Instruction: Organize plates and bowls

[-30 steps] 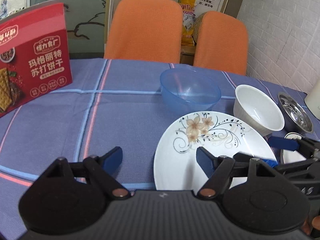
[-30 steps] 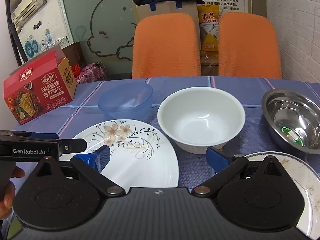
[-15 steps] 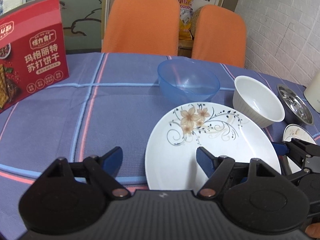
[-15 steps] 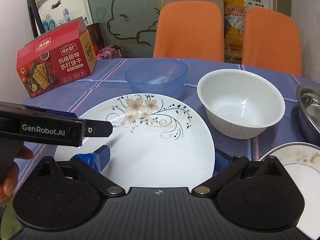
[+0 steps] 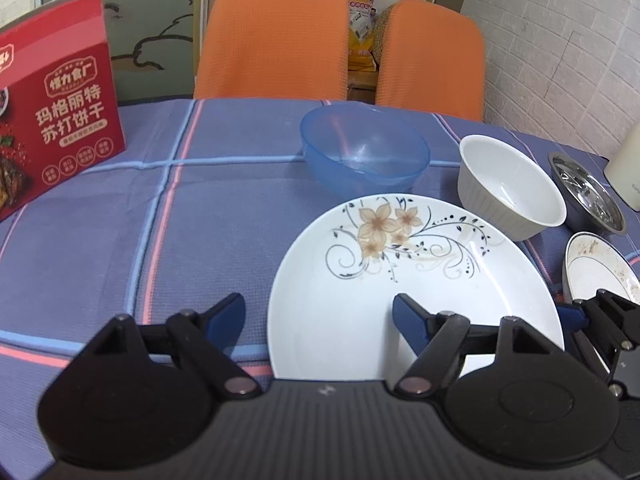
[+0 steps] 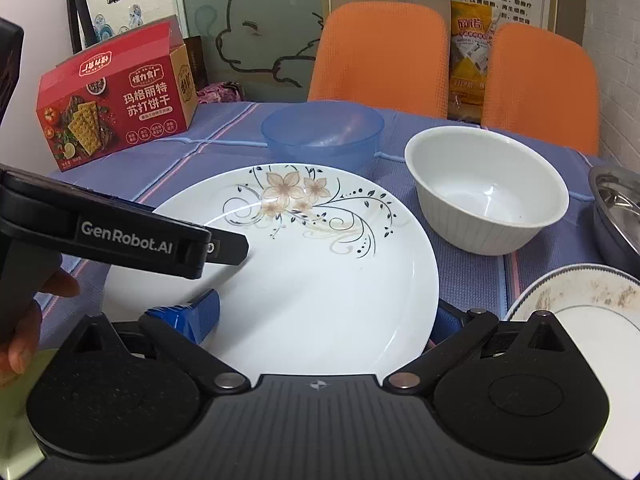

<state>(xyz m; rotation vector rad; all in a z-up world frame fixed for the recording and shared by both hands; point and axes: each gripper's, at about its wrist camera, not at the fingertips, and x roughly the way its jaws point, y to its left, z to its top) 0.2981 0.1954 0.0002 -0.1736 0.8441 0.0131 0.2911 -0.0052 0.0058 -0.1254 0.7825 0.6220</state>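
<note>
A large white plate with a flower pattern [image 5: 416, 280] [image 6: 304, 264] lies on the blue checked tablecloth [image 5: 168, 232]. My left gripper [image 5: 318, 318] is open, its right finger over the plate's near left part and its left finger off the rim. My right gripper [image 6: 324, 316] is open and spans the plate's near edge, one finger over the plate, the other beside its right rim. Behind the plate stand a blue plastic bowl [image 5: 364, 152] [image 6: 322, 132], a white ribbed bowl [image 5: 510, 188] [image 6: 486, 188] and a steel bowl [image 5: 586, 192] [image 6: 616, 216]. A small dirty plate [image 5: 600, 268] [image 6: 580, 308] lies at the right.
A red cracker box [image 5: 52, 112] [image 6: 116, 100] stands at the table's left. Two orange chairs [image 5: 272, 40] [image 6: 536, 80] stand behind the table. A white jug [image 5: 626, 172] is at the far right edge. A brick wall [image 5: 560, 40] is on the right.
Both grippers have moved in toward the flower plate, which now looks larger in both views. The right gripper has shifted left and now spans the plate's near edge. Both stay open.
</note>
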